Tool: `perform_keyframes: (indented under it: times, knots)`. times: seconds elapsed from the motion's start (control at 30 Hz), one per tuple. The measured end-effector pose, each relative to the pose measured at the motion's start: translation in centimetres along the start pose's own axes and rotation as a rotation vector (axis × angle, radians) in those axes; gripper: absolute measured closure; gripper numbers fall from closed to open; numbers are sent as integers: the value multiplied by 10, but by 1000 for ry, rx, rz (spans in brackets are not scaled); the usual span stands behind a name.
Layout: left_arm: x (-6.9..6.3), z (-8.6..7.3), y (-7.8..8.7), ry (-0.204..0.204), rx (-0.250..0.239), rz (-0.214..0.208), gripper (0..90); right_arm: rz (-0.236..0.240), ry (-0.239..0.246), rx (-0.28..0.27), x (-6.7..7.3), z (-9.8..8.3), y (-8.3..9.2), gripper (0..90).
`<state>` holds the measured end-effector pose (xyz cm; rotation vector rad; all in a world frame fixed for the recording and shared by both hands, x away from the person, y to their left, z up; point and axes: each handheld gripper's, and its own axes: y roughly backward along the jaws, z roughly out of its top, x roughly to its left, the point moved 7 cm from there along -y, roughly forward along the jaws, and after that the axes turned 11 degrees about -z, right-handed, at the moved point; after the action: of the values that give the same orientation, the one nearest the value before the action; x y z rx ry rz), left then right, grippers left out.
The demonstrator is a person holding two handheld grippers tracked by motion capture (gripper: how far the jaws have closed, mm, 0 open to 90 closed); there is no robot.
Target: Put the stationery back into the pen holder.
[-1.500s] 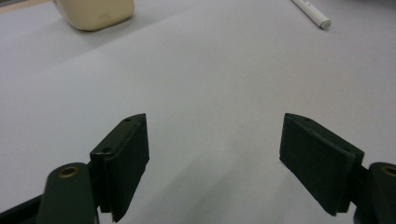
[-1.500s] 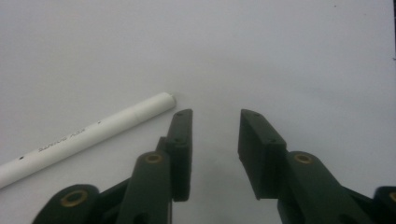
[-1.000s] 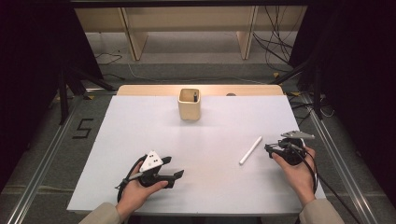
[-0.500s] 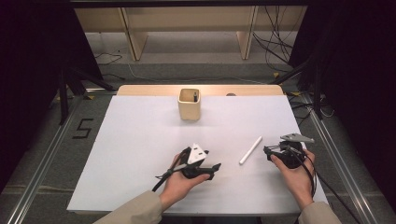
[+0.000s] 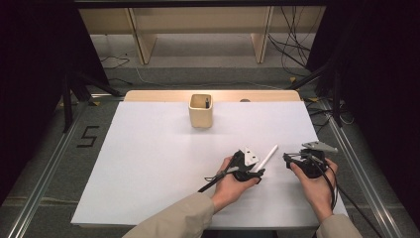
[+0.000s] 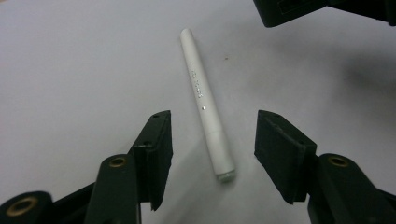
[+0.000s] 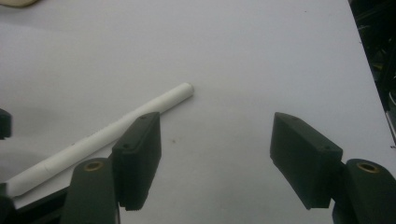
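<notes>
- I'm closing the left hand-held gripper (image 6: 212,156) round the white pen (image 6: 205,100), jaws not yet touching it.
- Pen's looking light, stiff, slick; I'm aiming mid-barrel.
- Right hand-held gripper (image 7: 212,158) is idling wide, empty.

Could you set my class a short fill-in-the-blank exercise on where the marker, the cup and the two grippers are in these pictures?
1. The white marker lies flat on the ______ table.
2. The marker lies between the jaws of the ______ gripper, whose pads do not touch it.
3. The right gripper holds ______.
4. The beige cup stands near the table's ______ edge.

Missing words: white; left; nothing; far
</notes>
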<state>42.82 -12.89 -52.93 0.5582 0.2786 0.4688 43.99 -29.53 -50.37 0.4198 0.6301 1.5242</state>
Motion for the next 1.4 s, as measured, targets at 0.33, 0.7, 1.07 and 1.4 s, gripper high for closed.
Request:
perform_keyframes:
  times: [0.33, 0.7, 1.07, 1.4]
  knots:
    - [-6, -6, -14, 8, 51, 5, 559, -1, -4, -5, -1, 0, -1, 345]
    - [-5, -6, -12, 19, 58, -1, 617, 1, 1, 1, 0, -1, -2, 344]
    - [0, -6, -11, 40, 56, -9, 688, 0, 1, 1, 0, -1, -2, 343]
    - [0, -7, -11, 33, 53, -3, 711, 2, 5, 2, 1, -1, -2, 342]
